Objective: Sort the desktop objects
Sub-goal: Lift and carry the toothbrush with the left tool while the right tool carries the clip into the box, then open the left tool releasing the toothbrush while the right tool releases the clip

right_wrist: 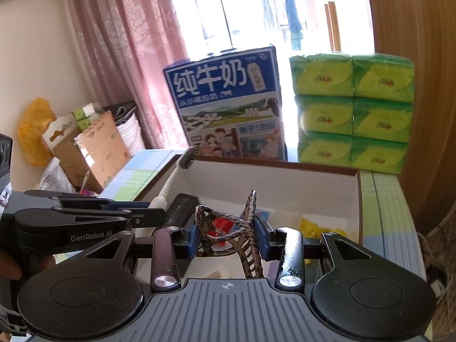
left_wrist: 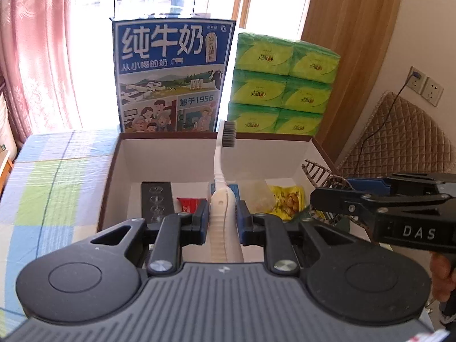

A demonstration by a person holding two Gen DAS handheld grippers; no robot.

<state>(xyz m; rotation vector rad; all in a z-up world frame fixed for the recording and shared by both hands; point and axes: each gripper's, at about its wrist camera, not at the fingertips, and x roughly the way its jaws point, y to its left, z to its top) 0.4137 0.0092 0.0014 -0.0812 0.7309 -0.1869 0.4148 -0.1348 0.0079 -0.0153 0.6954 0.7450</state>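
My left gripper (left_wrist: 223, 213) is shut on the ribbed handle of a white toothbrush (left_wrist: 219, 168). Its dark bristle head points up over the open white box (left_wrist: 171, 156). To the right, my right gripper (left_wrist: 316, 196) holds a brown striped hair claw clip (left_wrist: 320, 172) above the box's right side. In the right wrist view that gripper (right_wrist: 228, 236) is shut on the clip (right_wrist: 225, 228). The left gripper (right_wrist: 154, 213) with the toothbrush (right_wrist: 171, 181) is to its left. Inside the box lie a black case (left_wrist: 156, 199), a red packet (left_wrist: 189, 203) and a yellow snack bag (left_wrist: 287, 202).
A blue milk carton (left_wrist: 171, 77) and stacked green tissue packs (left_wrist: 285, 85) stand behind the box (right_wrist: 285, 182) on the checked tablecloth (left_wrist: 57, 171). Cardboard boxes and bags (right_wrist: 94, 148) sit off the table at the left. A quilted chair back (left_wrist: 399, 142) is at the right.
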